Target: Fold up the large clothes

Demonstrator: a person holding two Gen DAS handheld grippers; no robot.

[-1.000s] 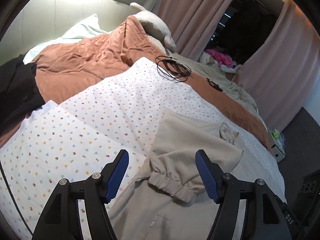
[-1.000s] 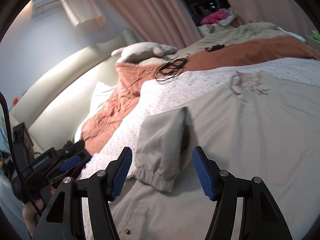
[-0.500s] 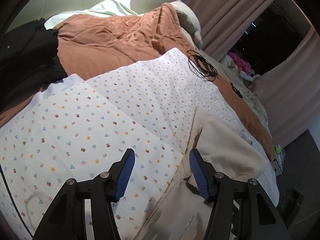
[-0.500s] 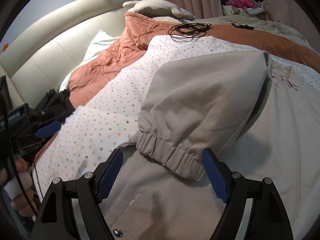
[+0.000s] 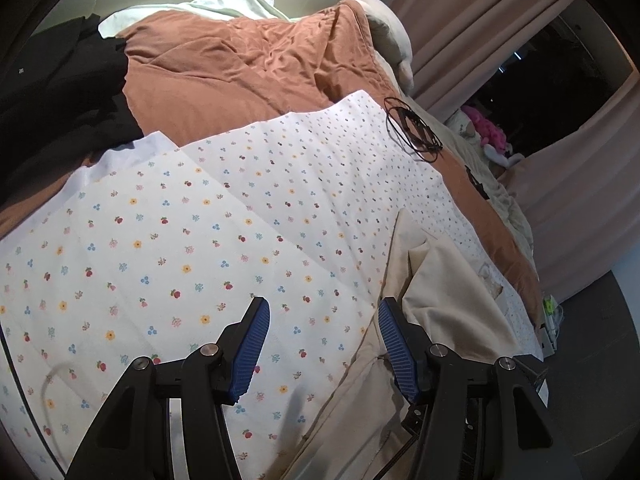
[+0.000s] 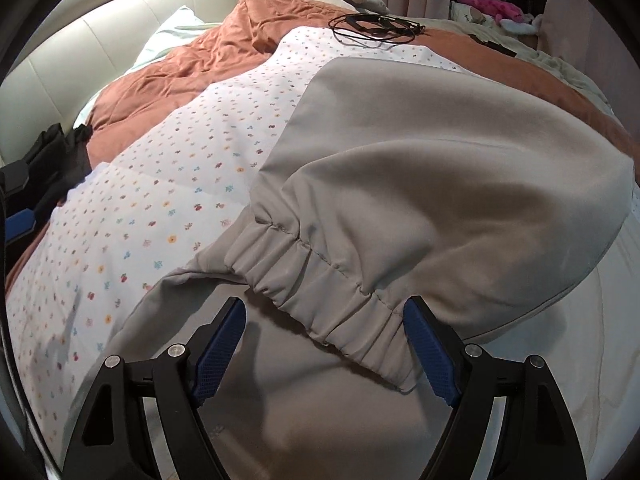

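Observation:
A large beige jacket (image 6: 440, 184) lies on a white flower-print sheet (image 5: 192, 240) on the bed. One sleeve is folded over the body, and its gathered elastic cuff (image 6: 320, 300) lies just ahead of my right gripper (image 6: 324, 356), which is open and empty. In the left wrist view the jacket's edge (image 5: 440, 300) shows at the right. My left gripper (image 5: 320, 344) is open and empty over the sheet, its right finger beside the jacket's edge.
A rust-brown quilt (image 5: 248, 64) and a pale pillow (image 5: 224, 4) lie at the head of the bed. Black clothes (image 5: 56, 92) are piled at the left. A coiled black cable (image 5: 412, 128) lies on the sheet's far end. Pink curtains (image 5: 480, 28) hang behind.
My left gripper has swung left, off the cuff and over the sheet. My right gripper has moved closer to the folded sleeve, whose cuff now fills the space ahead of its fingers.

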